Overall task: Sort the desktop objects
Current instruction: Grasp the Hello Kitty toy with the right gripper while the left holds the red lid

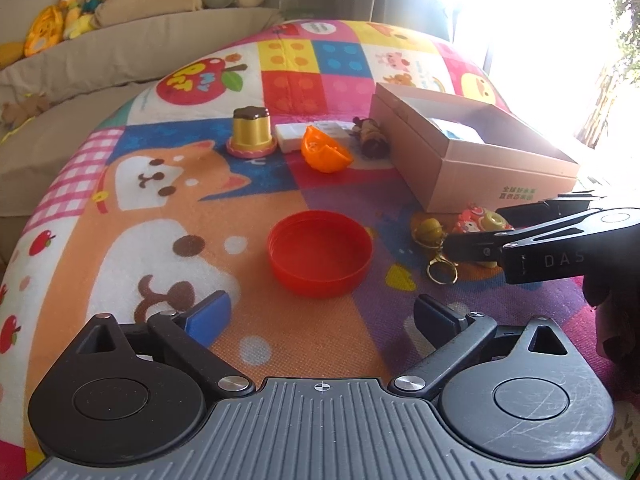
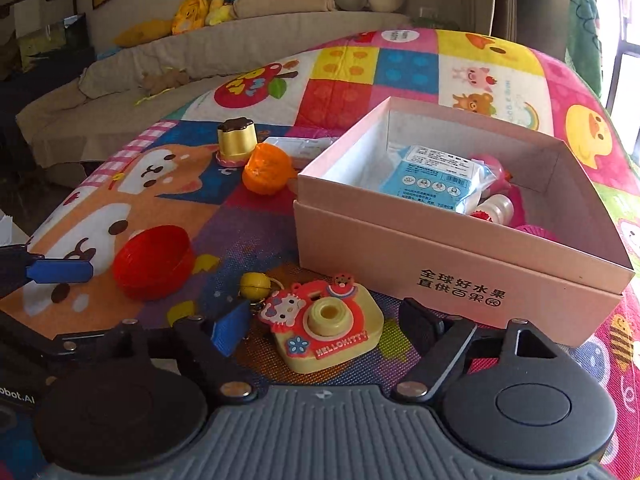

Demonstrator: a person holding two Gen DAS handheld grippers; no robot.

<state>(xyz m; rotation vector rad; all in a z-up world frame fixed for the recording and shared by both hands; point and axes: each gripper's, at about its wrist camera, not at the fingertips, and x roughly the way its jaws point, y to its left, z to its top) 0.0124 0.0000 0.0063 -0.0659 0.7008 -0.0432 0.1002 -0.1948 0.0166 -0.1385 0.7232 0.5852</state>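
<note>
A pink cardboard box (image 2: 460, 256) stands on the colourful mat and holds a blue packet (image 2: 436, 178) and pink items. A Hello Kitty toy camera (image 2: 324, 322) with a yellow ball keychain (image 2: 254, 285) lies in front of the box, between the open fingers of my right gripper (image 2: 324, 326). A red lid (image 1: 320, 258) lies ahead of my open, empty left gripper (image 1: 320, 314). Farther off lie an orange half shell (image 1: 324, 152), a gold cup (image 1: 250, 132) and a white case (image 1: 290, 136). The right gripper (image 1: 480, 232) shows at the camera in the left wrist view.
A small brown toy (image 1: 370, 136) lies against the box's far corner. A beige sofa (image 1: 120, 52) with cushions and plush toys runs behind the mat. Bright window light is at the right.
</note>
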